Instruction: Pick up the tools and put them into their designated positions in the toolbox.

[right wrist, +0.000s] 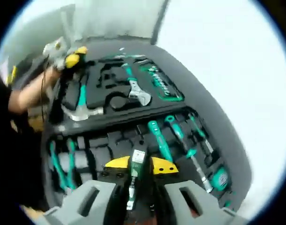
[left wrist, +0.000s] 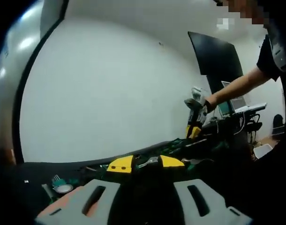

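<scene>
White wall backs the open toolbox (right wrist: 63,129) at frame centre; the right hand-held gripper (right wrist: 135,176) clamps a small green-labelled tool (right wrist: 135,176) (lower centre) above the screwdrivers (right wrist: 173,140). Left hand-held gripper (left wrist: 147,164): cannot tell.

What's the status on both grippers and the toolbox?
Right gripper shut on a small tool over the toolbox. Left gripper state unclear, low by the box. Hammer, wrench seated. Nothing blocking.

Grey plastic jaws with long slots and yellow pads on the left gripper (left wrist: 143,165), an orange patch at lower left of the frame. Same grey slotted jaws and yellow pads on the right gripper (right wrist: 134,172). At upper right of the left gripper view, a black short sleeve (left wrist: 270,56).
</scene>
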The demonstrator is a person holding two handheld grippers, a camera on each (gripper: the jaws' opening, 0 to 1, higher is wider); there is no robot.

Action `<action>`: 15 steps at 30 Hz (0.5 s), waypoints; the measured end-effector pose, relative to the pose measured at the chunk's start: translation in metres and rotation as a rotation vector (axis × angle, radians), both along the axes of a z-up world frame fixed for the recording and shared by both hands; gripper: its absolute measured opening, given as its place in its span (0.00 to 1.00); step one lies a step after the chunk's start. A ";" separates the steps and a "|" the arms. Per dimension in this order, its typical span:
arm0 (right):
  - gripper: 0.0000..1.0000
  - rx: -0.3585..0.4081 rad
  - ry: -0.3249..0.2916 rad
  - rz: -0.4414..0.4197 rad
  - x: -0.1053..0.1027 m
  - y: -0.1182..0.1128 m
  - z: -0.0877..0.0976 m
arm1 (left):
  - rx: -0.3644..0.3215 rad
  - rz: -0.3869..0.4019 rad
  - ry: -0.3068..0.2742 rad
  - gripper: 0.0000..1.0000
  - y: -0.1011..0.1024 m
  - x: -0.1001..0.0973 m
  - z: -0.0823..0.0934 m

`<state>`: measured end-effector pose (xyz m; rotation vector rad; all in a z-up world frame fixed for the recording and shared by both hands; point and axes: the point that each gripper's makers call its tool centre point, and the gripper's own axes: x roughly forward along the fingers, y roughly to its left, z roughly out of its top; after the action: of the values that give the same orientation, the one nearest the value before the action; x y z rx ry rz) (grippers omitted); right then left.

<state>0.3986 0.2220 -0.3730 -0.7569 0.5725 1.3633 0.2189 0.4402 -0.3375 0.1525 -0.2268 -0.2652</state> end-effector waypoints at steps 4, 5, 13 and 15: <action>0.16 -0.109 0.072 -0.066 -0.007 -0.024 -0.035 | 0.015 0.003 0.009 0.16 -0.002 0.001 -0.002; 0.19 -0.125 0.067 -0.070 -0.007 -0.026 -0.041 | 0.018 0.004 0.011 0.16 -0.003 0.001 -0.003; 0.14 -0.222 0.007 0.147 -0.007 -0.015 -0.043 | 0.026 0.010 0.027 0.16 -0.005 0.003 -0.006; 0.14 -0.273 -0.018 0.221 -0.010 -0.014 -0.043 | 0.029 0.012 0.031 0.16 -0.004 0.003 -0.007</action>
<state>0.3884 0.2076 -0.4158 -1.0777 0.6848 1.4962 0.2222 0.4358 -0.3444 0.1783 -0.1914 -0.2588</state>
